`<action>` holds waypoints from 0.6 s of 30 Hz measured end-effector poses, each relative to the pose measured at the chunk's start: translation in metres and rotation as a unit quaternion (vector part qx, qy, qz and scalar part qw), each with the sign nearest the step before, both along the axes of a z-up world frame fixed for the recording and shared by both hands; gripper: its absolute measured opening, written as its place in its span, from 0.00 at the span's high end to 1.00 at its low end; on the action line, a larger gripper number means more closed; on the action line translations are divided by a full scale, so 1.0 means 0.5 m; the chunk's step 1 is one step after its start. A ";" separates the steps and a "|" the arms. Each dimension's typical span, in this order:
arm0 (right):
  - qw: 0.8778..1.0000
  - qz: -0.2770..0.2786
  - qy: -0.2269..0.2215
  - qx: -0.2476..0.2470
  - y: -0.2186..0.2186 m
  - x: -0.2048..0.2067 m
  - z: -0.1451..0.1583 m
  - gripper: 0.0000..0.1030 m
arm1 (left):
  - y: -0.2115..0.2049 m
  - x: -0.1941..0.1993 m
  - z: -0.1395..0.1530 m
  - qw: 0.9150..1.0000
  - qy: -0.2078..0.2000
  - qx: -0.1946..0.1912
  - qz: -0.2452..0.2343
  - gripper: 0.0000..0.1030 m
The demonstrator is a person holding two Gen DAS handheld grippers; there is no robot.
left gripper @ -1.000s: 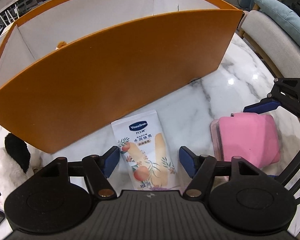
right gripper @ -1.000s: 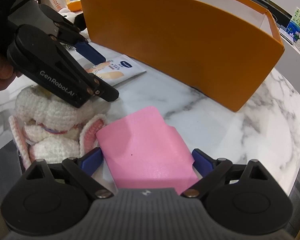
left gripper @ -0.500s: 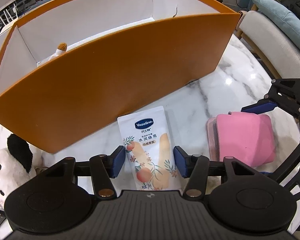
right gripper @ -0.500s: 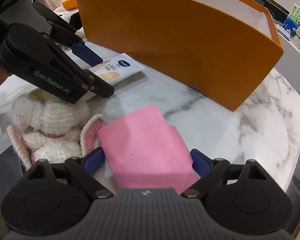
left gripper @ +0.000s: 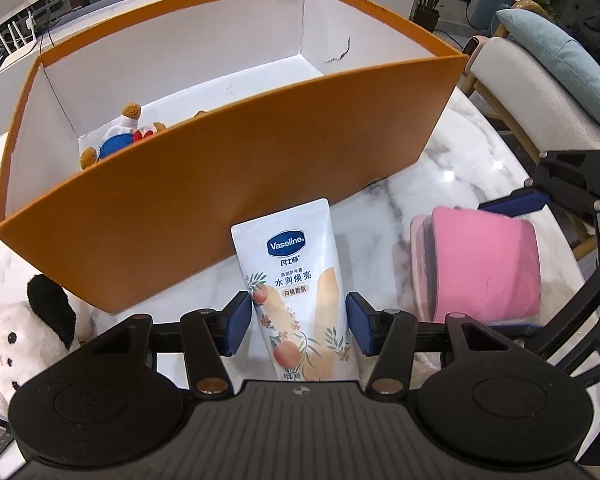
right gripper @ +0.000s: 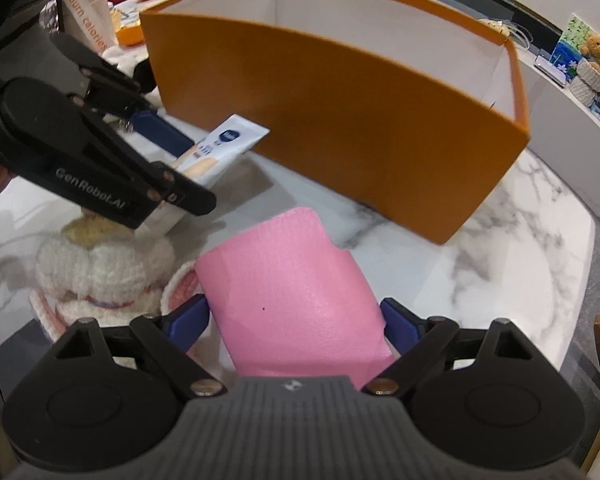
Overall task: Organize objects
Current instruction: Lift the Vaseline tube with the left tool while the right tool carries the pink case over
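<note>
My left gripper has just been closing, and its blue pads now press both edges of the white Vaseline tube, whose top end is raised off the marble table just in front of the orange box. My right gripper has narrowed slightly around the pink wallet, a pad against each side, and I hold it clear of the marble too. A small stuffed toy lies inside the box.

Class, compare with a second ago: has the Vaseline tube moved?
Yes. The Vaseline tube, clamped in the left gripper, has lifted off the marble; its top now overlaps the orange box wall.
</note>
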State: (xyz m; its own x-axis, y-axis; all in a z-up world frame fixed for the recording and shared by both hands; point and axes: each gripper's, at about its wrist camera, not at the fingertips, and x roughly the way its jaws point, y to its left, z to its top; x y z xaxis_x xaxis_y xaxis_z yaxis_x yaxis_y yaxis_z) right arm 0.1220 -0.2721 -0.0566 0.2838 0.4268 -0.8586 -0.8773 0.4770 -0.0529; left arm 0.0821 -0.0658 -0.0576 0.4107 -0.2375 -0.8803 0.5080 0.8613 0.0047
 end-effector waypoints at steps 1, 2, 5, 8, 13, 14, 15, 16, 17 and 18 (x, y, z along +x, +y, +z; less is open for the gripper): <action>1.000 -0.002 -0.003 0.004 -0.002 0.001 0.008 0.11 | 0.000 -0.001 0.003 1.000 -0.001 -0.002 -0.001 0.42; 1.000 -0.004 -0.005 0.008 -0.004 0.007 0.014 0.11 | 0.000 -0.003 0.008 1.000 -0.003 -0.004 -0.002 0.42; 1.000 -0.011 -0.016 0.024 -0.002 0.014 0.033 0.11 | 0.001 -0.007 0.020 1.000 -0.009 -0.016 -0.003 0.42; 0.999 -0.020 -0.025 0.040 0.000 0.018 0.055 0.11 | 0.004 -0.006 0.031 0.999 -0.017 -0.030 0.001 0.44; 0.998 -0.021 -0.034 0.056 0.000 0.012 0.076 0.11 | 0.015 -0.002 0.041 0.999 -0.018 -0.042 0.008 0.48; 0.998 -0.020 -0.035 0.057 0.000 0.011 0.078 0.11 | 0.019 -0.002 0.044 0.999 -0.018 -0.044 0.009 0.49; 0.997 -0.021 -0.035 0.058 0.000 0.010 0.081 0.11 | 0.021 -0.002 0.046 0.999 -0.017 -0.046 0.009 0.54; 0.997 -0.022 -0.036 0.058 0.000 0.008 0.084 0.11 | 0.024 -0.002 0.049 0.999 -0.016 -0.048 0.009 0.65; 0.997 -0.022 -0.036 0.058 -0.001 0.007 0.083 0.11 | 0.025 -0.003 0.050 0.999 -0.013 -0.049 0.010 0.70; 0.997 -0.021 -0.036 0.059 -0.001 0.007 0.084 0.11 | 0.025 0.000 0.049 0.999 -0.012 -0.048 0.011 0.73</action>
State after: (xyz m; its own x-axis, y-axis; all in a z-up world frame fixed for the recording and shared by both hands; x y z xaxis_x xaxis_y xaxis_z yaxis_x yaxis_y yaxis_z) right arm 0.1254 -0.2728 -0.0146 0.3630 0.5092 -0.7804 -0.8520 0.5205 -0.0567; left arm 0.0820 -0.0532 -0.0329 0.4382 -0.3110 -0.8434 0.4897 0.8694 -0.0661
